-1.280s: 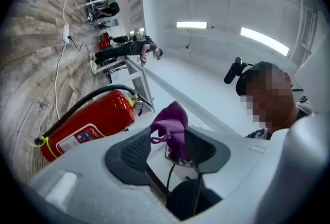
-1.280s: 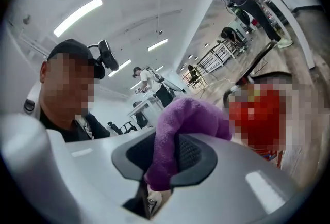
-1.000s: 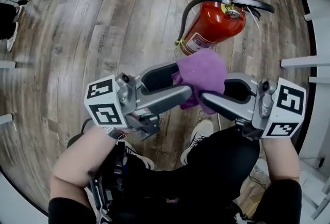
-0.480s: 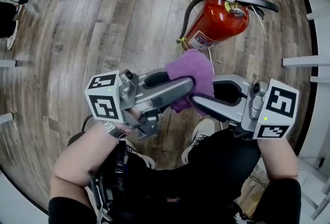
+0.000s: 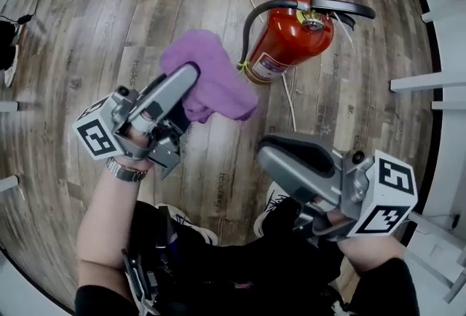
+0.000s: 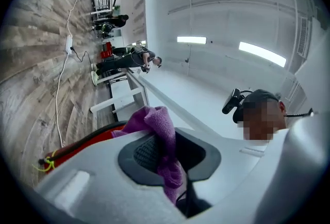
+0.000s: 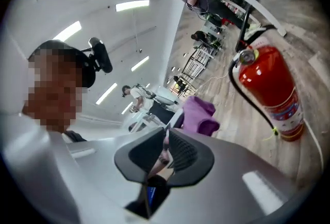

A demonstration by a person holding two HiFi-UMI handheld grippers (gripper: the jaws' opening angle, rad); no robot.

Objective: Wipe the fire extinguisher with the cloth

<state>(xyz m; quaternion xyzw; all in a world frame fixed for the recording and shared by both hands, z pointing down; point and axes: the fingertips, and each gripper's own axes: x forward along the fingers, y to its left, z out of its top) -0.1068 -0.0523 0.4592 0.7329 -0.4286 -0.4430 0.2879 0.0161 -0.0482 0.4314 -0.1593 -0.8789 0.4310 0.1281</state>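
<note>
The left gripper, its jaws just closing, pinches the cloth ready for wiping the standing fire extinguisher, while the right gripper waits with jaws together, empty.

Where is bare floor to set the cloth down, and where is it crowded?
Free: the floor left of the cloth, up to the picture's edge. Crowded: around the extinguisher, with its hose and a white cable.

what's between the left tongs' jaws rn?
A purple cloth, pinched between the left tongs' pads; the jaws have just been closing on it. Most of it bunches out past the tips. How deep it reaches behind the pads is covered.
</note>
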